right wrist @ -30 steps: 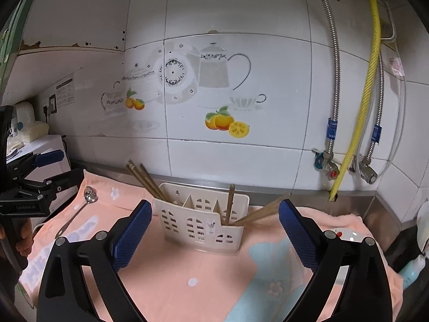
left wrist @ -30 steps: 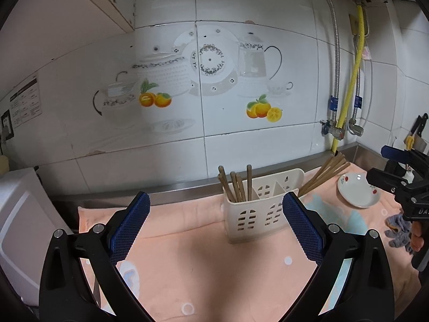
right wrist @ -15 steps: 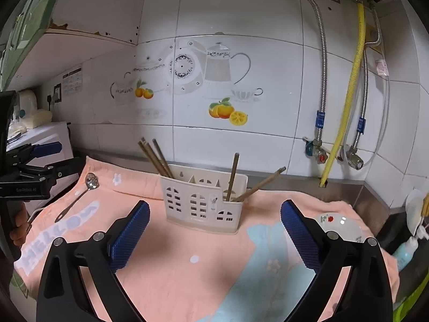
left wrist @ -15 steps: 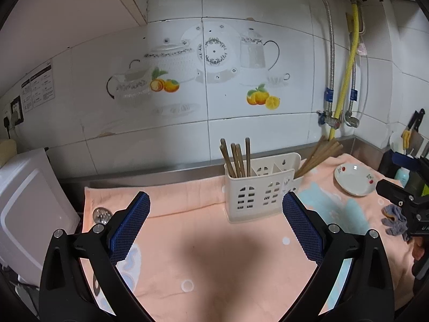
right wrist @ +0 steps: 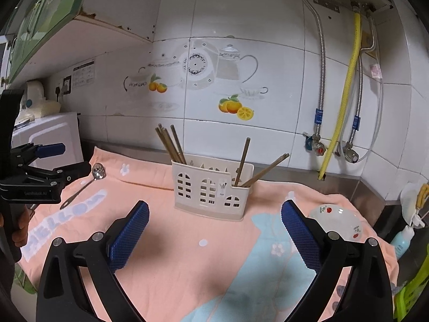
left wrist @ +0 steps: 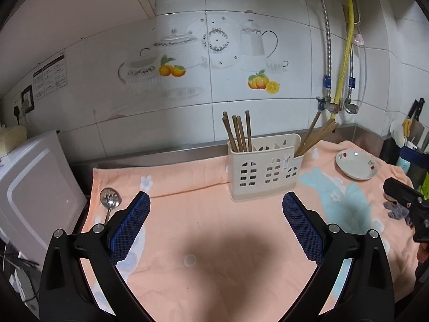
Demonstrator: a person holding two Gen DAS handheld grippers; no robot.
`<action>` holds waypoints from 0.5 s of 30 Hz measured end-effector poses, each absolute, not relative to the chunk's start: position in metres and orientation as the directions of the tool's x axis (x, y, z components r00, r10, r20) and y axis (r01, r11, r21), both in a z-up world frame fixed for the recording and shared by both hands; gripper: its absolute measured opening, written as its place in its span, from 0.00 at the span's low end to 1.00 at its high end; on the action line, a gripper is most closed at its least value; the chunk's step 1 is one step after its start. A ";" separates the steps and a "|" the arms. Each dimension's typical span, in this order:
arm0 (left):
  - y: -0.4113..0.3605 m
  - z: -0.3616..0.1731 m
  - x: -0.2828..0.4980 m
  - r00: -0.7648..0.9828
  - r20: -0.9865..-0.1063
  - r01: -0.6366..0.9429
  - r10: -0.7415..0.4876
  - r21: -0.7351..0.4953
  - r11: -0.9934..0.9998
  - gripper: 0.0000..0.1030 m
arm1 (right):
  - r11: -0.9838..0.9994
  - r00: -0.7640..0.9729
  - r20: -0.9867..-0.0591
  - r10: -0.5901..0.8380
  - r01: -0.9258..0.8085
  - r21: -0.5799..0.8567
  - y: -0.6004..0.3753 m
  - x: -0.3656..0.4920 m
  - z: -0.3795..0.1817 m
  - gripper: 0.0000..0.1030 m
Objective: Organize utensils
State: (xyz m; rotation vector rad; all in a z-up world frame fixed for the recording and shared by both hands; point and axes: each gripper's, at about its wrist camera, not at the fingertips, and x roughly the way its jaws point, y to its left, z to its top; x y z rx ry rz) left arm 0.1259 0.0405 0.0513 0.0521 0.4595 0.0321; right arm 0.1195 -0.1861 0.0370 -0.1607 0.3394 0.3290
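A cream plastic utensil caddy with window-shaped cutouts (left wrist: pixel 264 169) stands on the peach towel (left wrist: pixel 193 230) near the tiled wall, brown wooden chopsticks (left wrist: pixel 238 132) upright in its left compartment, more leaning from its right. Left of the caddy lies a perforated steel spoon (left wrist: pixel 109 201); right of it, a white floral saucer (left wrist: pixel 355 165). The left gripper (left wrist: pixel 215 230) and right gripper (right wrist: pixel 214 232) both hang spread wide and seemingly empty.

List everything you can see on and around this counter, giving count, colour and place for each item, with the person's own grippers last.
utensil holder: one, cream, mid-counter
chopsticks: several, brown, standing in holder's end compartments
slotted spoon: one, silver, lying at towel's left edge
dish: one, white, floral, right of holder
towel: one, peach and blue, covering counter
appliance: one, white, far left
left gripper: blue pads, open, empty
right gripper: blue pads, open, empty
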 end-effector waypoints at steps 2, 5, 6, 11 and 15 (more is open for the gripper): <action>0.042 0.049 0.120 0.896 -0.442 -0.015 0.036 0.050 0.999 0.95 | 0.936 0.894 -0.349 0.282 -0.336 -0.102 -0.186 0.115 0.034 0.93; 0.044 0.046 0.114 0.897 -0.440 -0.022 0.041 0.047 0.999 0.95 | 0.940 0.894 -0.353 0.277 -0.328 -0.092 -0.188 0.111 0.031 0.93; 0.045 0.045 0.110 0.897 -0.441 -0.028 0.045 0.044 0.999 0.95 | 0.942 0.893 -0.355 0.276 -0.326 -0.087 -0.189 0.110 0.030 0.93; 0.049 0.037 0.098 0.894 -0.448 -0.025 0.030 0.017 1.000 0.95 | 0.948 0.887 -0.371 0.274 -0.313 -0.048 -0.196 0.106 0.023 0.93; 0.048 0.029 0.091 0.887 -0.461 -0.027 0.032 0.019 0.999 0.95 | 0.953 0.885 -0.383 0.264 -0.302 -0.039 -0.200 0.105 0.019 0.93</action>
